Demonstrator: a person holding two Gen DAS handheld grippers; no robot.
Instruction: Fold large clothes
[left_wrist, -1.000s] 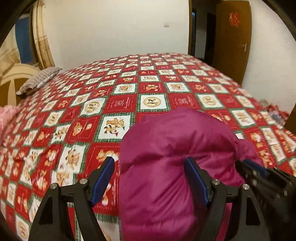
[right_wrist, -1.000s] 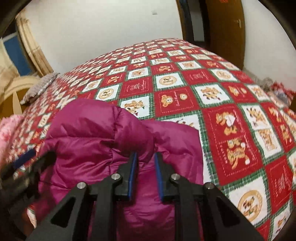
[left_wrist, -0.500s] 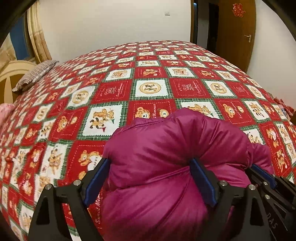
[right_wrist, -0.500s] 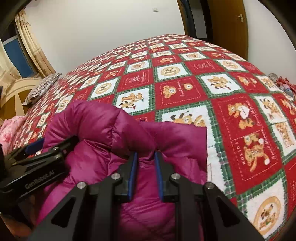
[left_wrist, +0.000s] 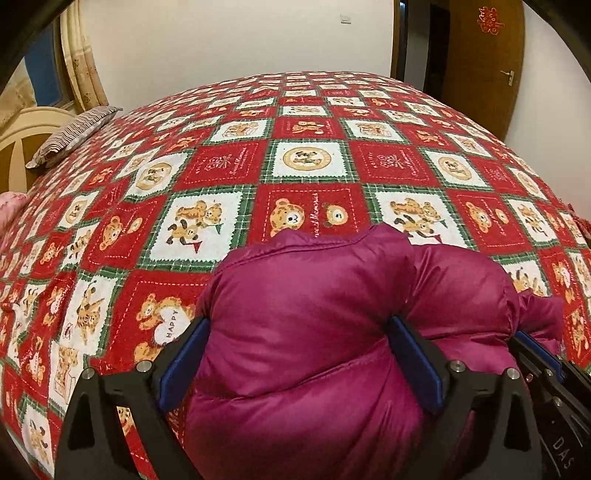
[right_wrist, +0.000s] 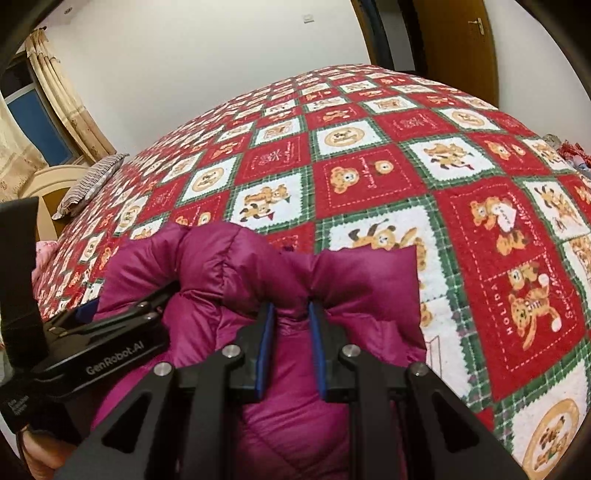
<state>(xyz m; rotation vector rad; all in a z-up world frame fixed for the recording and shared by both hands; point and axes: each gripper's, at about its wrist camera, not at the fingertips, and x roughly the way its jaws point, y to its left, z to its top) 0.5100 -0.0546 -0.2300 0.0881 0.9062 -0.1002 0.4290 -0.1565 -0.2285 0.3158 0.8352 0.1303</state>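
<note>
A puffy magenta down jacket (left_wrist: 317, 332) lies bunched at the near edge of the bed; it also shows in the right wrist view (right_wrist: 258, 273). My left gripper (left_wrist: 295, 332) has its jaws wide apart, with a thick bulge of the jacket filling the gap between the blue pads. My right gripper (right_wrist: 290, 314) is shut on a pinched fold of the jacket. The left gripper shows in the right wrist view (right_wrist: 122, 317) at the left, against the jacket. The right gripper shows at the right edge of the left wrist view (left_wrist: 535, 354).
The bed is covered by a red, white and green teddy-bear quilt (left_wrist: 314, 158). A striped pillow (left_wrist: 74, 133) lies at the far left by a cream headboard (left_wrist: 22, 129). A brown door (left_wrist: 484, 62) stands at the far right. Pink cloth (left_wrist: 9, 206) lies at the left edge.
Both grippers have moved forward over the bed with the jacket, which now sits further onto the quilt. The right gripper has stayed shut on its fold.
</note>
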